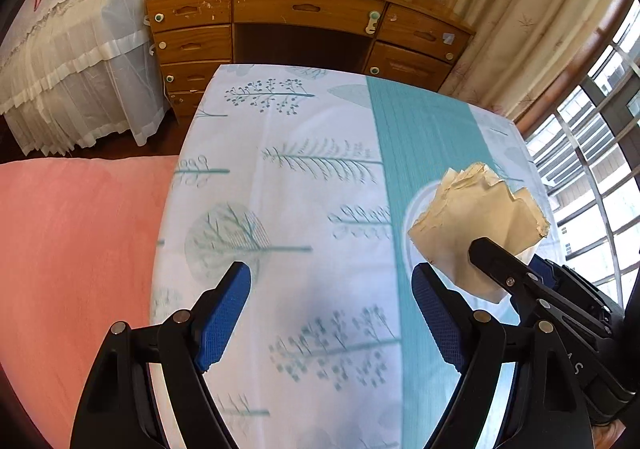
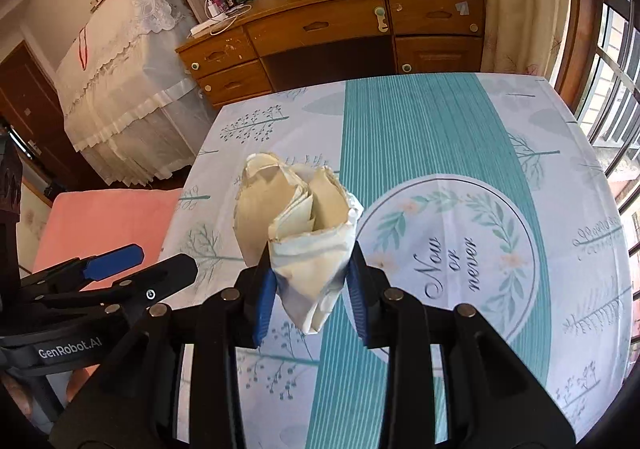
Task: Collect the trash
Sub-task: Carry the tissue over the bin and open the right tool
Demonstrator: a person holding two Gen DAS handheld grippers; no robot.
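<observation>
Right gripper (image 2: 310, 285) has the paper (image 2: 298, 225) pinched between its blue pads (image 2: 266, 301), jaws clamped on the lower folded end so the crumpled, open top fans out above. In both views the wad looks lifted clear of the tablecloth (image 2: 440, 137), not resting on it, which makes sense: a grip low on the bundle keeps the loose layers together while it travels

Over to the left gripper (image 1: 331, 313), jaws wide apart, nothing between the pads (image 1: 224, 321), hovering over the cloth (image 1: 304, 177) just beside its partner. From its camera the paper (image 1: 476, 213) sits off to the right, up in the other tool's grasp. My read is the left one is kept free and ready, either for a next scrap or to steady a bin

No bin shows in either view, so where this wad goes I cannot tell. The desk (image 2: 332, 29) stands beyond the table, a pink cushion (image 1: 76, 249) to the left

Pickup looks done; the drop-off is yet to come
</observation>
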